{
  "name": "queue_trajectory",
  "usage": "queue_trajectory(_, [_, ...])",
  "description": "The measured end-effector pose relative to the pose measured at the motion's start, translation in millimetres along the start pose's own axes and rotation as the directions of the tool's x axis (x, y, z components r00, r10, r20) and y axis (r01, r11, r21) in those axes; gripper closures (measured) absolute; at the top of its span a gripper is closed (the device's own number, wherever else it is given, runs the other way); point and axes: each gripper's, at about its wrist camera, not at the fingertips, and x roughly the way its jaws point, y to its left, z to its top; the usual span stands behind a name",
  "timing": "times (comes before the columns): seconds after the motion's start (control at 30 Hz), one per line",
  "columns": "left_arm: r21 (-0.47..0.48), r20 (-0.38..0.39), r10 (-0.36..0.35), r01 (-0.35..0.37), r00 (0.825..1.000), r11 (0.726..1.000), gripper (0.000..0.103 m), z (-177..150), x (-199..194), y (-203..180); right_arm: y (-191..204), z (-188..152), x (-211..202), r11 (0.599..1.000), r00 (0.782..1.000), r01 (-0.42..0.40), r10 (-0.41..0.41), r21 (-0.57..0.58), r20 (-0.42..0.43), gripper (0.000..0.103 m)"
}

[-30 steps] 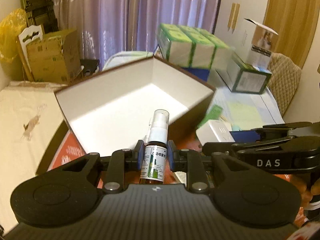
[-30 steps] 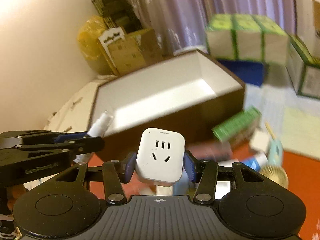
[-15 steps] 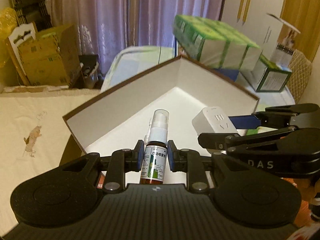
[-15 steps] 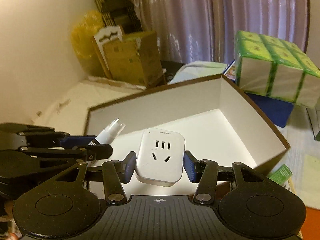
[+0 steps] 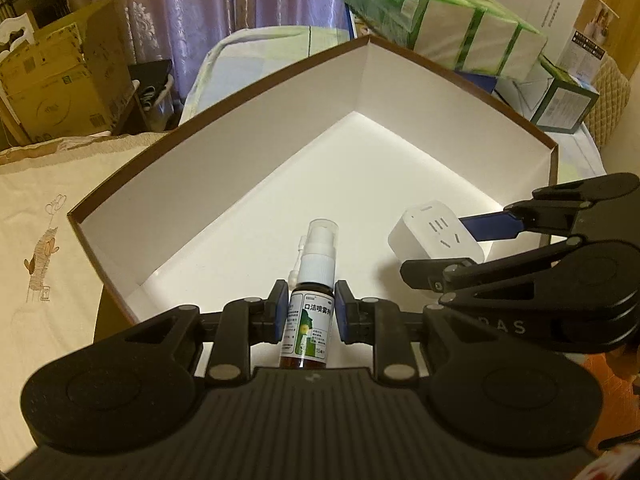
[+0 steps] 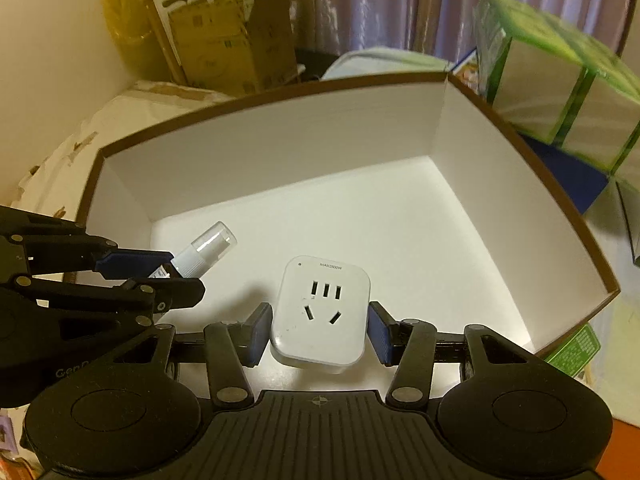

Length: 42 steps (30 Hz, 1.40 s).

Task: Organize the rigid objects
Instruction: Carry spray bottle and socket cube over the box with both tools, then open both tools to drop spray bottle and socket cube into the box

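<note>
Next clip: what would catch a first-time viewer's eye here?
The large open cardboard box with white inside and brown rim fills both views, its floor bare. Over its near edge the left tongs grip a small brown spray bottle with a white label and clear cap, while the right tongs hold a white square plug adapter beside it. Green-wrapped packs are stacked behind the box.
</note>
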Motion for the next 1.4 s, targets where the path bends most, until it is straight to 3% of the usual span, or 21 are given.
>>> queue_trajectory(0.13, [0.012,-0.02,0.001,-0.001,1.0,1.0,0.082,3,6,1,-3,1,3,1.0,1.0,-0.017,0.017,0.024,0.002,0.055])
queue_trajectory(0.37, [0.036,-0.001,-0.004,0.004,1.0,0.999,0.065,7,-1,0,-7,1,-9,0.999,0.999,0.012,-0.014,0.045,0.04,0.045])
queue_trajectory(0.9, [0.048,0.067,-0.033,0.029,0.997,0.998,0.065,7,-40,-16,-7,-13,-62,0.993,0.988,-0.025,0.008,0.113,0.152,0.041])
queue_trajectory(1.4, [0.006,0.158,0.011,-0.012,0.987,1.0,0.065,-15,-93,-61,-19,-43,-116,0.991,0.968,-0.093,0.068,0.092,0.243,0.04])
